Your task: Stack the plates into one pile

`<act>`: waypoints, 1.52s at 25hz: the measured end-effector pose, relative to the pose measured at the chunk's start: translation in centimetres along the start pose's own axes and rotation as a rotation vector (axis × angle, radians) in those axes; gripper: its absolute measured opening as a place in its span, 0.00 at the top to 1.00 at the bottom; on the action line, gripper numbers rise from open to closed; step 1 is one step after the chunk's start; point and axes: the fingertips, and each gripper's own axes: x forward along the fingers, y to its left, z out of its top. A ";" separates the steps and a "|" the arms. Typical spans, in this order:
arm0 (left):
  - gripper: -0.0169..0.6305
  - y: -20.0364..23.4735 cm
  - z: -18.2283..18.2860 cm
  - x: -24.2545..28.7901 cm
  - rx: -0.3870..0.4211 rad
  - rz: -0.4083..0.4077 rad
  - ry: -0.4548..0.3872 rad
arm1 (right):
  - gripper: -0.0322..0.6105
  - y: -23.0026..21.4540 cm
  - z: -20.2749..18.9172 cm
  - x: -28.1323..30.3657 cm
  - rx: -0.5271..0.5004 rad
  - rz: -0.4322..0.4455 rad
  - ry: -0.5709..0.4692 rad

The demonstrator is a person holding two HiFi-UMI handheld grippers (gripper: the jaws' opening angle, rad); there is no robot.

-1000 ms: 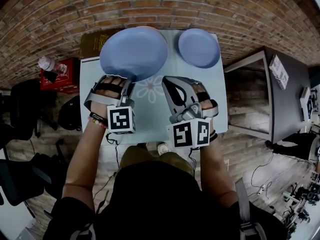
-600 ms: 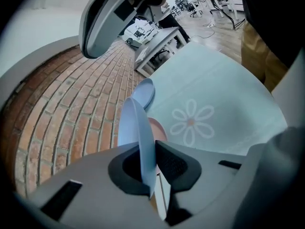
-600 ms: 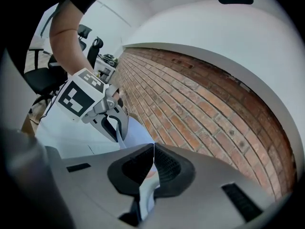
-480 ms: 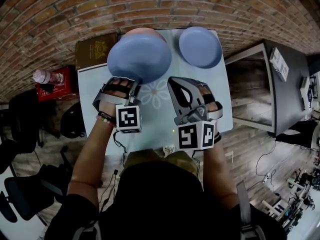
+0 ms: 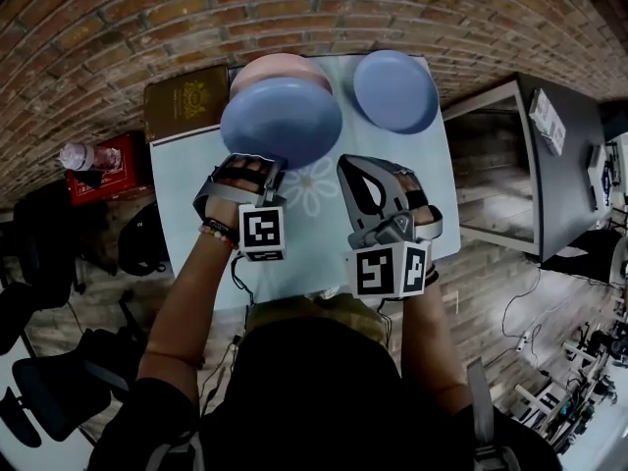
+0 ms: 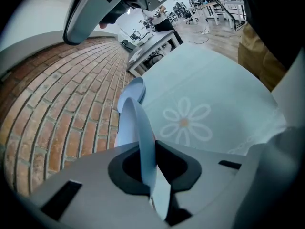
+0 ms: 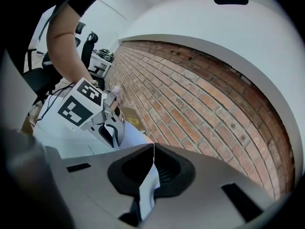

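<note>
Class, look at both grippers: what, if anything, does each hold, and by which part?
The left gripper holds the large blue plate by its near rim. The right gripper holds nothing; its jaws are together.

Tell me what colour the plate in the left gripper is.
Light blue. The plate shows best in the head view.

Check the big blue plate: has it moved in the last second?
Yes. The big blue plate in the left hand-held gripper has come back toward the person: the pink plate, nearly covered before, now shows past its far edge.
</note>
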 end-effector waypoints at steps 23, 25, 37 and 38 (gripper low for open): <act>0.83 -2.1 -1.0 2.7 -0.055 -0.070 -0.027 | 0.89 1.1 -1.4 1.2 0.015 0.006 0.073; 0.83 -2.1 -1.0 2.8 -0.065 -0.067 -0.029 | 0.89 1.1 -1.6 1.2 0.013 0.006 0.076; 0.81 -1.9 -1.4 2.6 -0.064 -0.057 -0.015 | 0.89 1.7 -1.3 1.2 0.010 0.013 0.069; 0.81 -1.9 -1.4 2.6 -0.065 -0.056 -0.016 | 0.89 1.8 -1.2 1.3 0.010 0.015 0.067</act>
